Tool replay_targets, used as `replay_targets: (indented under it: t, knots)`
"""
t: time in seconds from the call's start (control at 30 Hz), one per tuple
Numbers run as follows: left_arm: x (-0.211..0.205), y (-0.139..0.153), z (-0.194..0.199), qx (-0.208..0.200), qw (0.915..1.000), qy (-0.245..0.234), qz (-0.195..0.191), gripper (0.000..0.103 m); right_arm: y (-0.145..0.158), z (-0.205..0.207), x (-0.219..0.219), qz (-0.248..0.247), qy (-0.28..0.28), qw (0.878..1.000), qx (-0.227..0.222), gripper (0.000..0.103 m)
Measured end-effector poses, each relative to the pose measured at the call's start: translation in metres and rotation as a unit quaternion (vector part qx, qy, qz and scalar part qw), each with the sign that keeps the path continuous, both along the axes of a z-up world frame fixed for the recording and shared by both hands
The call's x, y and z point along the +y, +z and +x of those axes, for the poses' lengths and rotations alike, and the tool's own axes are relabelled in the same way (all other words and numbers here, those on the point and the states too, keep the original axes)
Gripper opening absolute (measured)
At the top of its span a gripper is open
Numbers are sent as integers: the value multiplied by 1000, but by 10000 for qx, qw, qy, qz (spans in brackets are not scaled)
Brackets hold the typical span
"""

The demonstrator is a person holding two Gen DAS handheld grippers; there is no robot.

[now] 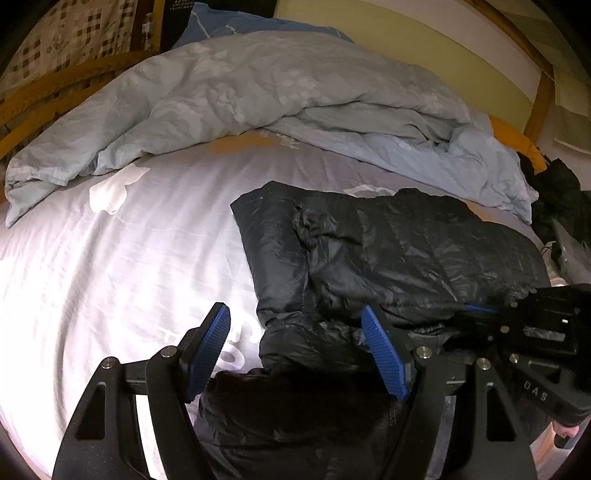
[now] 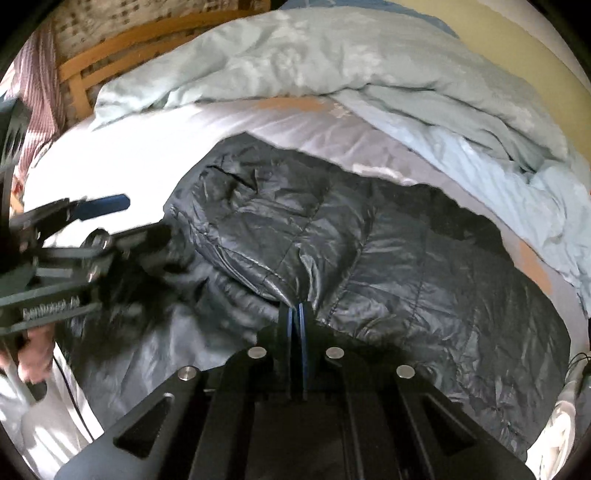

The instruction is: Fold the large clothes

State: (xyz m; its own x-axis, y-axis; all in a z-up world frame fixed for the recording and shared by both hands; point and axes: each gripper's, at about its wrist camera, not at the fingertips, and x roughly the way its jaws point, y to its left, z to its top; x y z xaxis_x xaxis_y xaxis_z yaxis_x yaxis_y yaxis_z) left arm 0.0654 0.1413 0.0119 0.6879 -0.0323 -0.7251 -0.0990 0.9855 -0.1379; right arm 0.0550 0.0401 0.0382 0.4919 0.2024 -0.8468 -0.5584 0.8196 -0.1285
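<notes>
A bed (image 1: 110, 266) with a pale printed sheet fills the room, a light blue duvet (image 1: 258, 99) heaped along its far side. Behind it – a wooden bed frame (image 1: 48, 99), a yellowish wall (image 1: 424, 40) and a patchwork hanging (image 1: 74, 33).

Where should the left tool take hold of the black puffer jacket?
Grip the near left edge of the black puffer jacket, where a puffy fold bulges between the open left tool pads. Come from above, pads straddling that ridge: it stands proud of the bed sheet, unlike the flat panels. The right tool is pinched shut at a fold.
</notes>
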Motion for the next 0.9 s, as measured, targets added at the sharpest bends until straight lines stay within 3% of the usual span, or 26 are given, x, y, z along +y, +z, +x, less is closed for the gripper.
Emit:
replay_targets:
  t: [0.1, 0.2, 0.27, 0.3, 0.43, 0.67, 0.9]
  knots:
    - [-2, -2, 0, 21, 9999, 21, 101, 73, 0, -4, -6, -11, -128, 9999, -77, 5]
    - [-3, -4, 1, 44, 9999, 13, 131, 73, 3, -3, -14, 250, -202, 9995, 24, 22]
    - [-3, -4, 1, 37, 9999, 31, 141, 73, 5, -3, -23, 388, -399, 9984, 107, 56]
    - [-3, -4, 1, 39, 9999, 16, 135, 73, 5, -1, -26, 441, -470, 9978, 158, 63]
    - [-3, -4, 1, 58, 9998, 0, 174, 73, 10, -2, -46, 645, -703, 9953, 170, 64]
    - [-7, -7, 3, 78, 9996, -18, 278, 73, 6, 9, -106, 393, -1472, 9881, -223, 66]
    - [-11, -12, 5, 108, 9993, -9, 359, 73, 14, 0, -192, 1045, -2571, 9596, -457, 69]
